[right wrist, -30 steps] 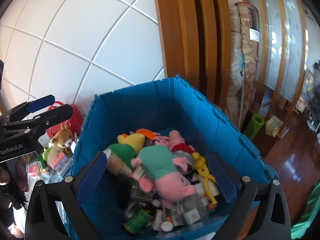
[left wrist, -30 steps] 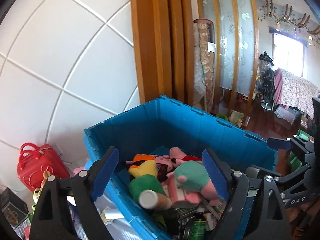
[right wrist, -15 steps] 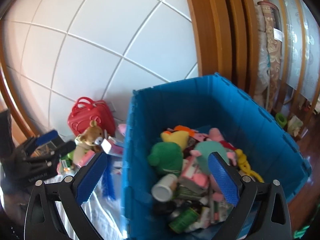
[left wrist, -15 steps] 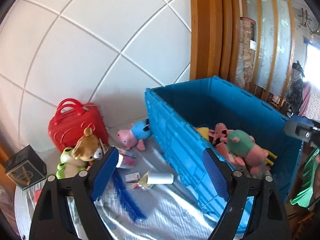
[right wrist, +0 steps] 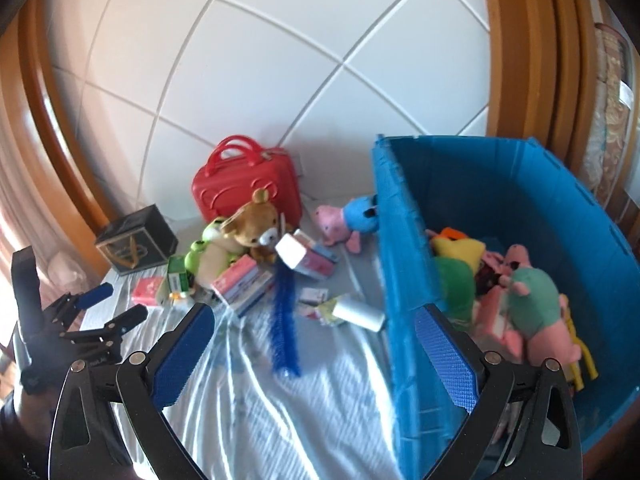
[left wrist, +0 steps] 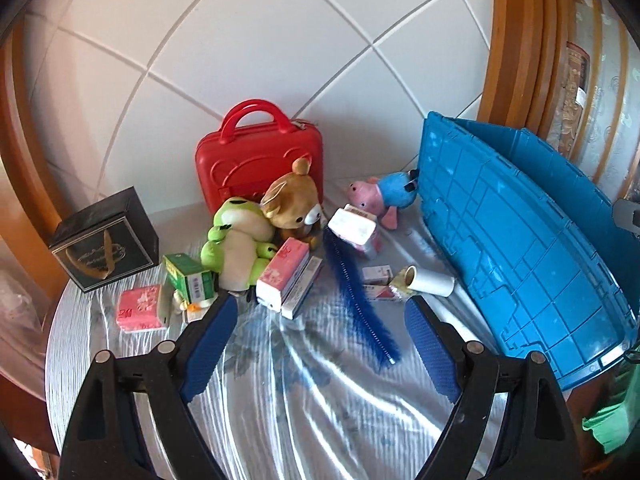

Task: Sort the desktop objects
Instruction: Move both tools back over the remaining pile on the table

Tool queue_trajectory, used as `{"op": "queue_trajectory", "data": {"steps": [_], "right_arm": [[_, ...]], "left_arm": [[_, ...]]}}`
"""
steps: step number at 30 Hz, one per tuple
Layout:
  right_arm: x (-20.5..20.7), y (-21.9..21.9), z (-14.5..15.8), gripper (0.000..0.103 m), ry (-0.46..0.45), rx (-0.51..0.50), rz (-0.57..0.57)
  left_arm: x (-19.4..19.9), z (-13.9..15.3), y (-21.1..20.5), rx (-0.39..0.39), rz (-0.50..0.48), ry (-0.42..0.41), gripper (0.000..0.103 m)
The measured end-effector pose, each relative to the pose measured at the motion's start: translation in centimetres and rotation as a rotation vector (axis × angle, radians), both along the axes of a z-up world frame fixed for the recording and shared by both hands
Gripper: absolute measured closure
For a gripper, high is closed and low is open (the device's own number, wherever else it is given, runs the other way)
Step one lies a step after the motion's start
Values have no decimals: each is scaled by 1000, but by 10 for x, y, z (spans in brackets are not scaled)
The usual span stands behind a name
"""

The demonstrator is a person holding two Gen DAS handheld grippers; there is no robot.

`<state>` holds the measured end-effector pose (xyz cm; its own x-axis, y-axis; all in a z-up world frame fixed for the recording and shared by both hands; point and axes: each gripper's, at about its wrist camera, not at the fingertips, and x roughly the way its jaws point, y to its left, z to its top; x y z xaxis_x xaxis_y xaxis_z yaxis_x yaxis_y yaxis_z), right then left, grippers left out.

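1. Lying loose on the worktop (left wrist: 304,420) are the things left to sort: a frog plush (left wrist: 240,246) leaning against a bear plush (left wrist: 294,204), pink cartons (left wrist: 282,274), a green carton (left wrist: 188,278), a bristly blue brush strip (left wrist: 354,292) and a white roll (left wrist: 430,282). A pig plush (left wrist: 380,196) is lying right against the outside of the blue crate (right wrist: 404,280).
2. Both tools are hovering empty above the cloth: the left hand-held gripper (left wrist: 320,344) is standing wide apart, and the right hand-held gripper (right wrist: 316,350) likewise.
3. Judging the step as an approach to pick. Best choice is probably the roll or a carton: rigid, flat-sided, standing free.
4. Plushes are soft and will compress; grip the body, not a limb.
5. Glossy rippled cloth may snag under low fingertips.
6. Crate is ribbed hard plastic, already holding plush toys (right wrist: 528,296).
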<state>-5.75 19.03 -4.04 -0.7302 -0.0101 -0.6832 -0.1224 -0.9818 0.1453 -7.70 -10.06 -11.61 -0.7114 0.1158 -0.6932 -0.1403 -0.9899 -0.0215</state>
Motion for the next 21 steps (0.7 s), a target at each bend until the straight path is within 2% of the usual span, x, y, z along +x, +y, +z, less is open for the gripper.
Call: {"op": "queue_trajectory", "data": {"steps": [7, 10, 15, 21], "right_arm": [[-13, -71, -20, 1, -37, 10, 66], [-21, -87, -34, 1, -49, 7, 76], [-53, -98, -81, 1, -81, -30, 91], [-104, -113, -144, 1, -168, -17, 74]], "left_arm": [[-9, -32, -60, 4, 32, -57, 18], [-18, -45, -80, -4, 51, -65, 18], [-49, -68, -103, -33, 80, -80, 18], [-102, -114, -123, -67, 137, -97, 18]]}}
